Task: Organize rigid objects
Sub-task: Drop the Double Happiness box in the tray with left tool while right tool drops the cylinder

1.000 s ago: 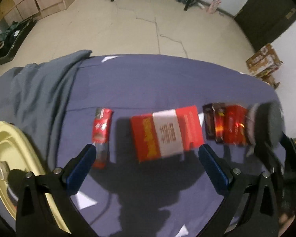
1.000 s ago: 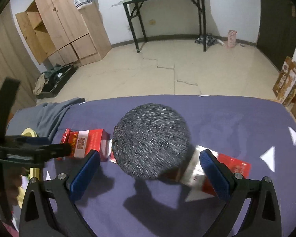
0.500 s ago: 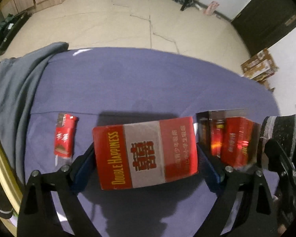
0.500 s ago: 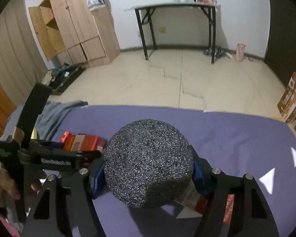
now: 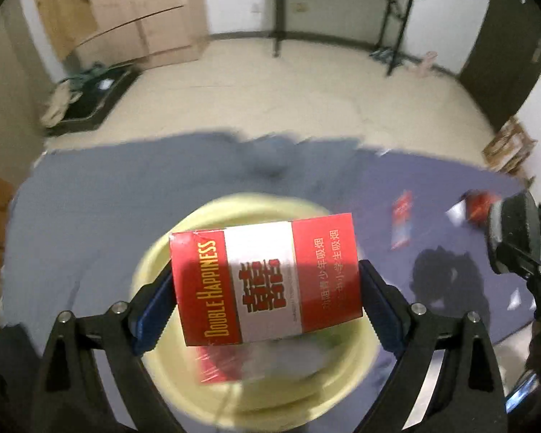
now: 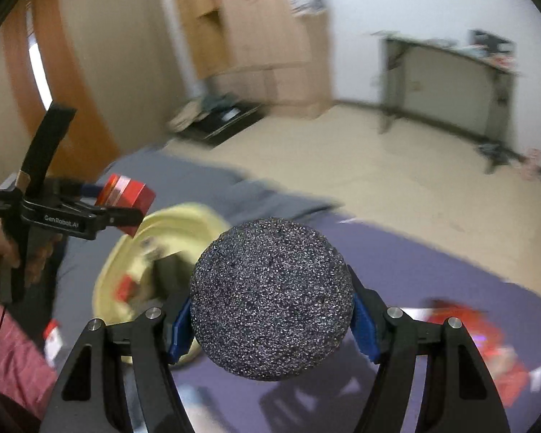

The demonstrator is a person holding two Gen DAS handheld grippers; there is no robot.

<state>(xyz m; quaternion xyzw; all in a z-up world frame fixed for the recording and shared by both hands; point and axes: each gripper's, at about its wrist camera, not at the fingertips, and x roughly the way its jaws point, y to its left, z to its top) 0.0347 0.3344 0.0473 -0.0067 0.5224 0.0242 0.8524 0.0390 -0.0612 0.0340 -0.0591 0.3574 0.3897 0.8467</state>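
the left gripper [image 5: 267, 290] has its jaws clamped on the ends of a red-and-white double happiness cigarette pack [image 5: 265, 283], held in the air above the pale yellow basin [image 5: 162, 249]. under the jaws, inside the basin, at least one red pack [image 5: 216, 364] already lies, blurred. right of these jaws a slim red packet [image 5: 402, 222] waits on the purple-covered tabletop [image 5: 396, 180]. the right gripper [image 6: 272, 312] has its jaws closed tight around a speckled dark foam ball [image 6: 272, 297], with the basin to their left. right of those jaws, blurred red packs [image 6: 487, 346] remain. judged so, sorting is partly done: two items in carriage, several left.
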